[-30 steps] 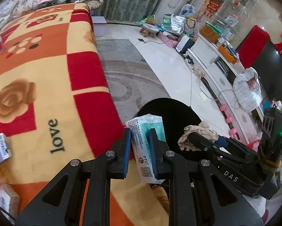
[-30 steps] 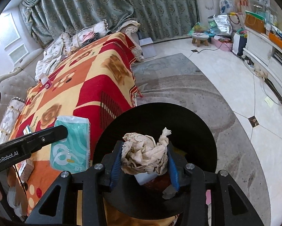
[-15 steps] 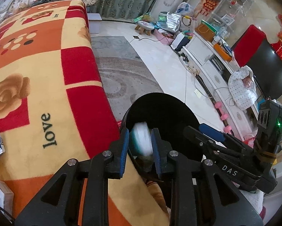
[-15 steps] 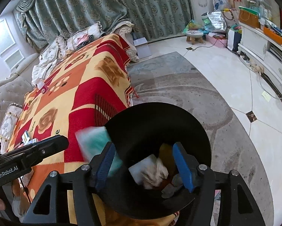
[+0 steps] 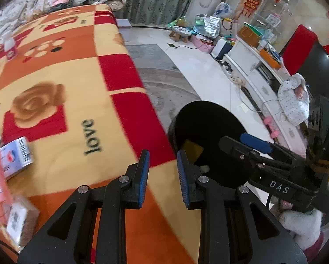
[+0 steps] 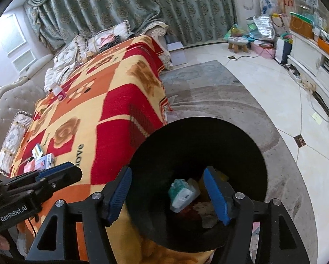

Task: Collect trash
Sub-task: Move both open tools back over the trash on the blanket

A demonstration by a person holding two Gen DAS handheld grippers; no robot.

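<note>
A black round bin stands on the floor beside the blanket-covered bed. Inside it lie a green-and-white tissue pack, crumpled paper and other scraps. My right gripper is open and empty above the bin's near rim. My left gripper is open and empty over the bed's edge, just left of the bin. Small boxes and packets lie on the blanket at the left.
A grey rug lies under the bin on a pale tiled floor. A white TV cabinet with clutter lines the right wall. Pillows and curtains sit at the far end. A small stool stands near the curtains.
The left gripper let go of the tissue pack and the right let go of the crumpled paper; both fell into the bin. Both grippers opened, and the left moved back over the bed.
</note>
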